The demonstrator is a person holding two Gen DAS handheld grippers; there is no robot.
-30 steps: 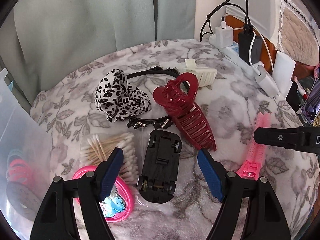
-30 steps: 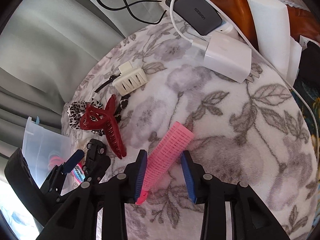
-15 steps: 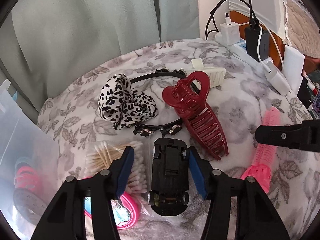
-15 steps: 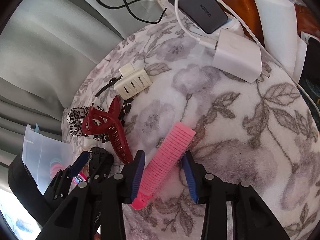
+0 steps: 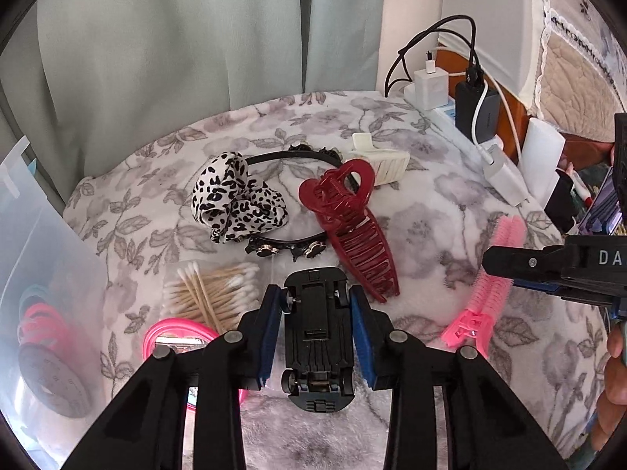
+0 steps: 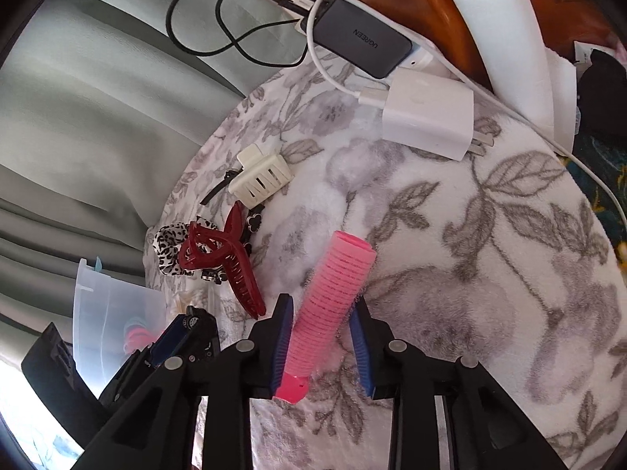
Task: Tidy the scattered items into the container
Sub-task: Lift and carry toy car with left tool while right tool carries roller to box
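A black toy car (image 5: 317,337) lies upside down on the floral blanket, and my left gripper (image 5: 315,293) is shut on its sides with both blue pads against the wheels. My right gripper (image 6: 322,305) is shut on a pink hair roller (image 6: 333,293) that still rests on the blanket. The roller (image 5: 497,274) also shows in the left wrist view under the right gripper's arm. The clear plastic container (image 5: 43,258) stands at the left edge with pink hair ties inside. In the right wrist view the container (image 6: 113,305) is at the lower left.
A dark red claw clip (image 5: 348,227), leopard scrunchie (image 5: 235,203), black headband (image 5: 290,156), cream clip (image 5: 384,160), bag of cotton swabs (image 5: 211,290) and pink-rimmed mirror (image 5: 172,337) lie around. Chargers (image 6: 427,117) and cables crowd the back right. A hand (image 5: 615,372) shows at right.
Both grippers moved forward and narrowed from wide open. The left one now presses the toy car, and the right one now presses the pink roller, which sits straighter between its fingers.
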